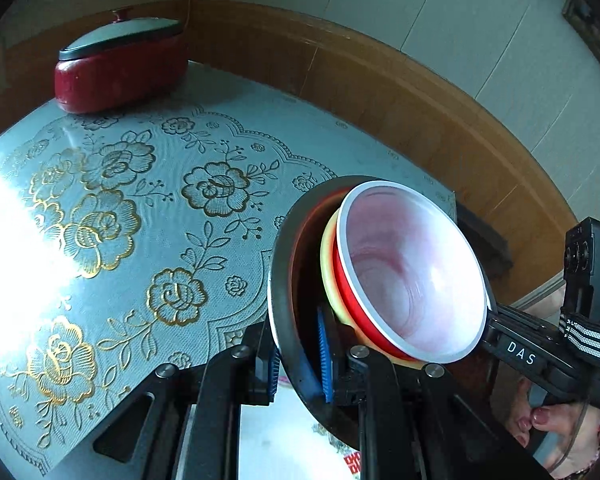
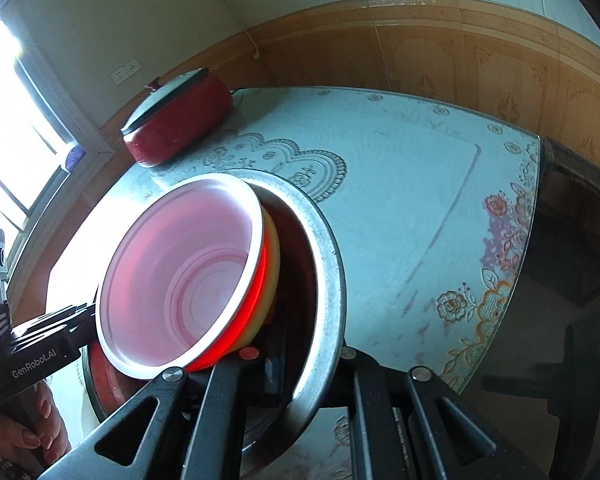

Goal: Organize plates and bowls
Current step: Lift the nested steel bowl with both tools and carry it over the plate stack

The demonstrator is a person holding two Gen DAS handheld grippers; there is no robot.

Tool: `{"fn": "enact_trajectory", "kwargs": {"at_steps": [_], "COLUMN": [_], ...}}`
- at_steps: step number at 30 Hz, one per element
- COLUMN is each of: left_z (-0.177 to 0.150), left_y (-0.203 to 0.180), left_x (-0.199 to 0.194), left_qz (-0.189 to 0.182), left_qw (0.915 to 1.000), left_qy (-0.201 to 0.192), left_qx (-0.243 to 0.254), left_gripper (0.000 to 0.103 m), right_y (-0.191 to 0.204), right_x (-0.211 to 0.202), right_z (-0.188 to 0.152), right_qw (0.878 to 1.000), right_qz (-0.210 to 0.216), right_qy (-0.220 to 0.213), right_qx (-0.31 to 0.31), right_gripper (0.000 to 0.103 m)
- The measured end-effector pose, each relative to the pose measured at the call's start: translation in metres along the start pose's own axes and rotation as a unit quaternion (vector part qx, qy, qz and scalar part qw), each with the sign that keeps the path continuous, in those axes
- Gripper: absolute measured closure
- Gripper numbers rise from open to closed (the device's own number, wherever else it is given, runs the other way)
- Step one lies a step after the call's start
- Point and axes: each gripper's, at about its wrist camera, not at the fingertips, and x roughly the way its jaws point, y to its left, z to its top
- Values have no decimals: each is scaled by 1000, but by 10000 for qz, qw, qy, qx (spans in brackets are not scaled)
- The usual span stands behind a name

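A round metal plate carries a stack of bowls. A red bowl with a white inside sits on top, nested in a yellow bowl. My left gripper is shut on the plate's near rim, blue pads on both sides of it. My right gripper grips the opposite rim. In the right wrist view the plate, red bowl and yellow bowl fill the foreground. There my right gripper is shut on the rim, with my left gripper across from it. The plate hangs tilted off the table.
A table with a grey floral cloth lies beyond the plate. A red pot with a lid stands at its far corner. Wood-panelled wall behind. A dark stool is beside the table's right edge. A person's hand holds the right gripper's handle.
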Motion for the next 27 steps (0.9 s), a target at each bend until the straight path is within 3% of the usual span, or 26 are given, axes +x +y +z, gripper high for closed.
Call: {"fn": "enact_trajectory", "kwargs": {"at_steps": [14,27], "left_z": [-45,-81], "left_y": [37,64], "left_x": [-55,-95], "left_qz": [93,332], "left_qw": [9984,9964], "left_qy": [-364,-463], "left_qx": [-413,-624], "left_gripper": [87,88], "right_y": [51,93], "right_x": [-16,-20], "right_z": [-19,-50], "right_qw": [9985,9964], "right_qz": [239,394], "right_qy": [75,257], "right_qx": [-494,-711], "right_gripper": [95,95]}}
